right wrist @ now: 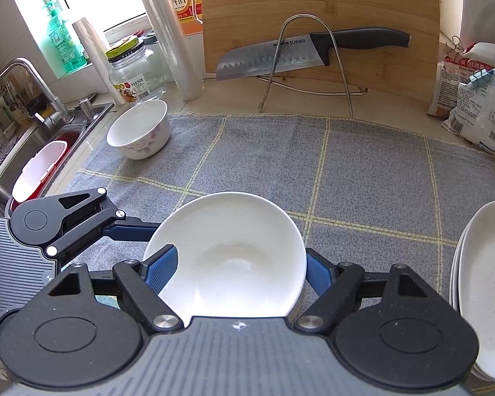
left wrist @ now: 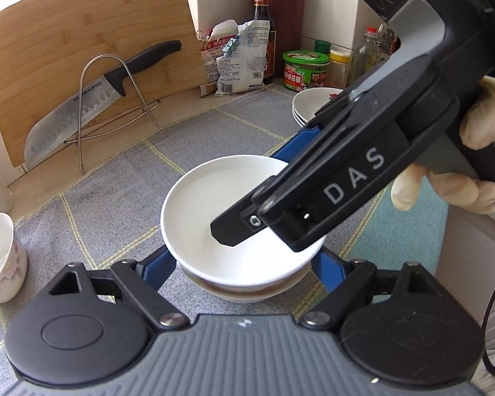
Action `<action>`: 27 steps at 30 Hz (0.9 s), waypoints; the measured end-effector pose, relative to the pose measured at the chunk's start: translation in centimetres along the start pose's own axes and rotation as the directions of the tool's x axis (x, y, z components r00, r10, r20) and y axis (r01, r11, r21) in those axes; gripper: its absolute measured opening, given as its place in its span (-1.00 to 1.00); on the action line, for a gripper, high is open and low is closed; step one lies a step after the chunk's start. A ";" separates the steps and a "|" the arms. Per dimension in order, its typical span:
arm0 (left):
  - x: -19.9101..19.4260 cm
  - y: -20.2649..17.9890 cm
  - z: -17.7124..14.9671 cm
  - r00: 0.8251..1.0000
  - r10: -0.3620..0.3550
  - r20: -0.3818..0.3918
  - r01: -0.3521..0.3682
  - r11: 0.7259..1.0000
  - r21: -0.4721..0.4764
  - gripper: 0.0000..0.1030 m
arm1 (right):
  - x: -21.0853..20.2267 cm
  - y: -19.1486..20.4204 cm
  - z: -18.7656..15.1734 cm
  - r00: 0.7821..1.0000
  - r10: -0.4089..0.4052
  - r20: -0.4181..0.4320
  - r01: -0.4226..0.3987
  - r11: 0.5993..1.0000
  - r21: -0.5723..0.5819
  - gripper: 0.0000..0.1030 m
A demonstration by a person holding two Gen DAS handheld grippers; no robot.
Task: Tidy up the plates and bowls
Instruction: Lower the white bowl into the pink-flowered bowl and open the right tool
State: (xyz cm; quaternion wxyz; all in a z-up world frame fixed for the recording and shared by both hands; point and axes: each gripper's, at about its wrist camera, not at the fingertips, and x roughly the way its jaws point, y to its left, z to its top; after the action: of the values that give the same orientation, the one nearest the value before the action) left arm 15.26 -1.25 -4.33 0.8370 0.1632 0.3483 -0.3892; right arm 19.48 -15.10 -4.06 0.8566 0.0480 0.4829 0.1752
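The sorting looks part done. In the right wrist view a stack of shallow white ceramic plates [right wrist: 485, 290] sits at 3 o'clock on the grey checked cloth [right wrist: 363, 171] that covers the counter [right wrist: 234, 99]. A flower-patterned white bowl [right wrist: 138, 128] stands alone at 10 o'clock near the sink, not yet nested with anything.

The step in hand appears to be nesting bowls. The left wrist view shows a plain white round bowl [left wrist: 234, 204] seated in or just over a lower bowl with a brownish rim band [left wrist: 247, 288], at the middle of the cloth. Judging by this, the flowered bowl is still left to gather, and perhaps the bowl pile to place beside the plates.

The right gripper [right wrist: 239, 254] has its blue fingers [right wrist: 161, 270] clasped on the plain white bowl across its width. One pad lies over the rim at 9 o'clock and the other is tucked behind the rim at 3 o'clock, so the bowl counts as gripped, not released.

The left gripper [left wrist: 244, 260] stands moderately wide. Its blue fingers [left wrist: 330, 270] flank the two bowls at 9 and 3 o'clock, their tips hidden behind the bowl walls. They seem set to steady the lower bowl. Whether they actually press on it I cannot tell.
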 end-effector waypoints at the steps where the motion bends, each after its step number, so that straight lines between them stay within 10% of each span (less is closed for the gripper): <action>1: 0.0 0.0 0.0 1.000 0.000 0.000 0.000 1.000 0.000 0.71 | 0.0 0.0 0.0 1.000 -0.001 0.000 0.001 1.000 0.001 0.66; 27: 0.4 0.2 -0.3 1.000 -0.009 -0.002 0.009 1.000 0.003 0.72 | 0.5 0.0 -0.1 1.000 -0.010 -0.008 0.010 1.000 -0.004 0.68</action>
State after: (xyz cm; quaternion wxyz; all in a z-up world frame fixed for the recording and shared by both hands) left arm 15.45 -1.15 -4.79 0.8347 0.1635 0.3491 -0.3932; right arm 19.65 -14.96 -4.47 0.8556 0.0434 0.4863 0.1720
